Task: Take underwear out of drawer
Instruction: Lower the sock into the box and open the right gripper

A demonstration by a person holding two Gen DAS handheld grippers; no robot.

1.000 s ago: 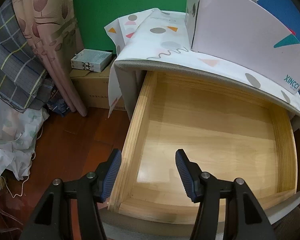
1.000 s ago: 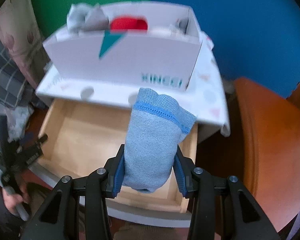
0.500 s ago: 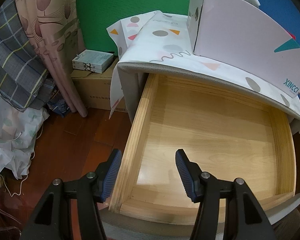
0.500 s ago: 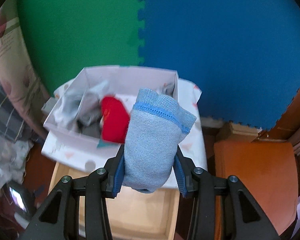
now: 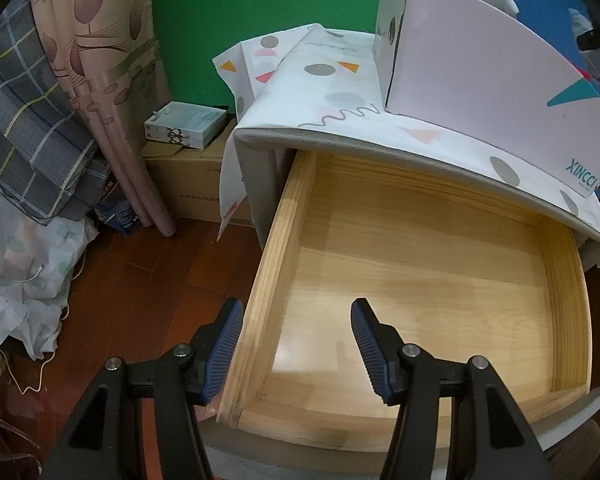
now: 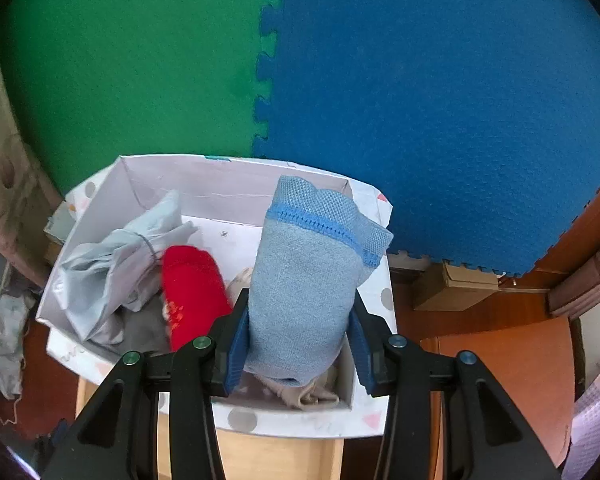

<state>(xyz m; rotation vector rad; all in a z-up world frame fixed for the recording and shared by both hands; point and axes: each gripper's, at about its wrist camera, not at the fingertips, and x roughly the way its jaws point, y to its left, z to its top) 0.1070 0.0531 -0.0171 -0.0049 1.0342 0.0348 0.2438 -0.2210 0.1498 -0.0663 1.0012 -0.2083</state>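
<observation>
1. The underwear [image 6: 308, 280], a folded light-blue piece with a brighter blue stitched band near its top, stood upright between the right gripper's [image 6: 298, 344] blue pads, which pressed on both of its sides.
2. It hung over the white box [image 6: 228, 188], toward the box's 3 o'clock end, clear of the drawer.
3. In the box lay a red piece [image 6: 192, 288] at the underwear's 9 o'clock, a pale grey bundle [image 6: 116, 264] further toward 9 o'clock, and a beige piece [image 6: 308, 394] at its 6 o'clock.
4. The box sat on a patterned cover [image 5: 332, 92] over the cabinet top; a strip of the drawer showed at 6 o'clock in the right wrist view.
5. The drawer [image 5: 420, 280] stood pulled out, its pale wooden bottom bare in the left wrist view.
6. The left gripper [image 5: 296, 348] was open with nothing between its pads, straddling the drawer's side wall at the front corner: one finger outside, one over the inside.
7. At 9 o'clock of the drawer were a red-brown wood floor [image 5: 148, 280], a curtain [image 5: 104, 80] and a checked cloth [image 5: 28, 128]; at 10 o'clock a small box [image 5: 186, 124] lay on a carton [image 5: 196, 184].
8. Green [image 6: 132, 60] and blue [image 6: 440, 100] foam mats covered the wall behind the box.
</observation>
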